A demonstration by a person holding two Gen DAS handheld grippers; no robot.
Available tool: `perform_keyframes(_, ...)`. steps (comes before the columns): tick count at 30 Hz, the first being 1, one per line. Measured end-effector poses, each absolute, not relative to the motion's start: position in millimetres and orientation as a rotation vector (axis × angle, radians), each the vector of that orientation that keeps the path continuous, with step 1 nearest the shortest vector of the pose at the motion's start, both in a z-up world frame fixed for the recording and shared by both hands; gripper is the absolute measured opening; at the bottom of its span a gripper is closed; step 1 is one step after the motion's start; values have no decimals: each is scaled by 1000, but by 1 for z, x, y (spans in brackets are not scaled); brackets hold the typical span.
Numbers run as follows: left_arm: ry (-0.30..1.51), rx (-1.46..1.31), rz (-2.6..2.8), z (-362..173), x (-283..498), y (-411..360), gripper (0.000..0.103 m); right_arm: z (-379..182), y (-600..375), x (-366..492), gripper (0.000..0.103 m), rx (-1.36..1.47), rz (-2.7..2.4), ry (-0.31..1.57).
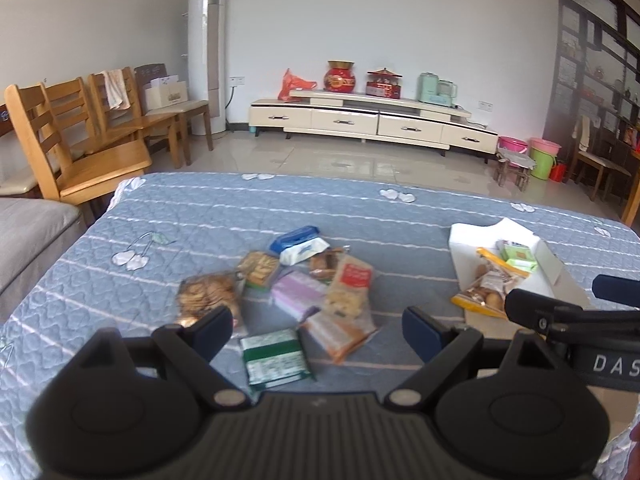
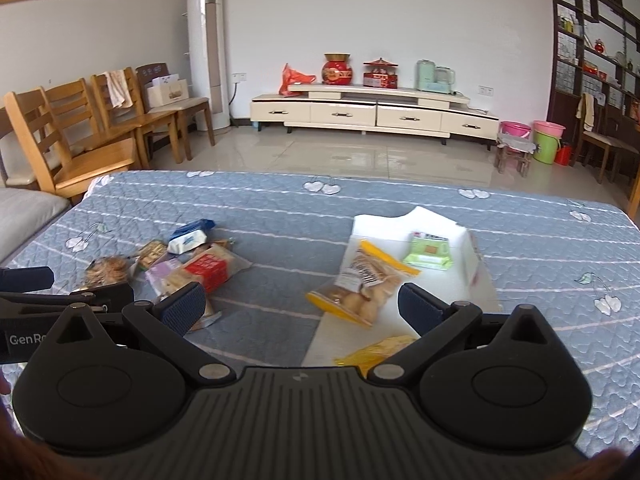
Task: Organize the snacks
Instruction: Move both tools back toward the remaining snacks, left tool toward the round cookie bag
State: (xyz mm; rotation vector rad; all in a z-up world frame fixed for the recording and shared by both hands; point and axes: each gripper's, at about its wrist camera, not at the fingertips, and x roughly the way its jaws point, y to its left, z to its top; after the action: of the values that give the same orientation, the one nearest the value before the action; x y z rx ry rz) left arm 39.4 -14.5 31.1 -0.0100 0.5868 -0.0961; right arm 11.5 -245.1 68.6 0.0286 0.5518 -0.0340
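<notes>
Right wrist: two packets (image 2: 362, 280) in box (image 2: 440, 220)

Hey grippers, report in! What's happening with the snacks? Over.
Left gripper open, empty. Right gripper open, empty. Snack pile loose on blue quilt; two packets in white box. Nothing in the way.

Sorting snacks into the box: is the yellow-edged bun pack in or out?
Half in: the bun pack lies across the white box's flattened front edge, overhanging the quilt.

Soft even daylight; floor (image 1: 360, 160) glare; fisheye bending at edges; snack pile (image 1: 280, 280) slightly blurred.
</notes>
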Motion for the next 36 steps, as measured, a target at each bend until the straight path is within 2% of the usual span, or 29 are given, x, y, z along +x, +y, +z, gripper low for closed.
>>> perform_keyframes(21,603,-47,-7,15,37,47,92,48,-193,31,103,-8,77,594)
perform_keyframes(29,637,-67,21,-9,54,73,102,31,-175,28,103,-54,125,606)
perform_keyframes(36,688,-80,65,-17,104,80,102,21,-177,26,103,-41,158,614)
